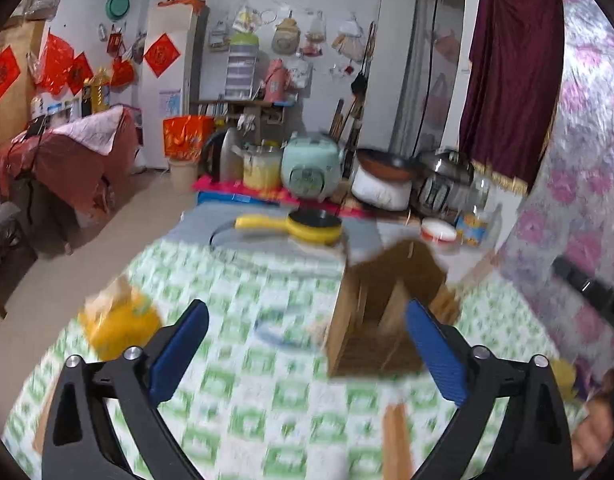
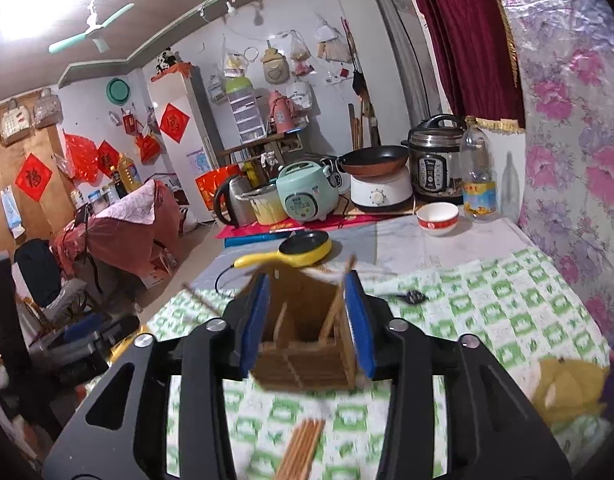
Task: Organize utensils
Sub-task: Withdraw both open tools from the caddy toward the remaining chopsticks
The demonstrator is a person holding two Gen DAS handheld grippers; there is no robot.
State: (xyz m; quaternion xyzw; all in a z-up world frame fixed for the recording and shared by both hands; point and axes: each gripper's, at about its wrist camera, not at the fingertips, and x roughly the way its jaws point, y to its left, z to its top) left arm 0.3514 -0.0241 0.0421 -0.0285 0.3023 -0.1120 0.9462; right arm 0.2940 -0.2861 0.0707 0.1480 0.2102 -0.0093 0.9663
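Note:
A wooden utensil holder with compartments sits between the blue pads of my right gripper, which is shut on it and holds it above the green checked tablecloth. A chopstick leans inside it. A bundle of chopsticks lies on the cloth below it. In the left wrist view the holder is blurred, just ahead and right of my left gripper, which is open and empty. A wooden piece lies on the cloth near its right finger.
A yellow cloth lies on the table's left side; it also shows in the right wrist view. A yellow mini frying pan, a red-and-white bowl, a bottle and several cookers stand at the far end. A flowered wall covering runs along the right.

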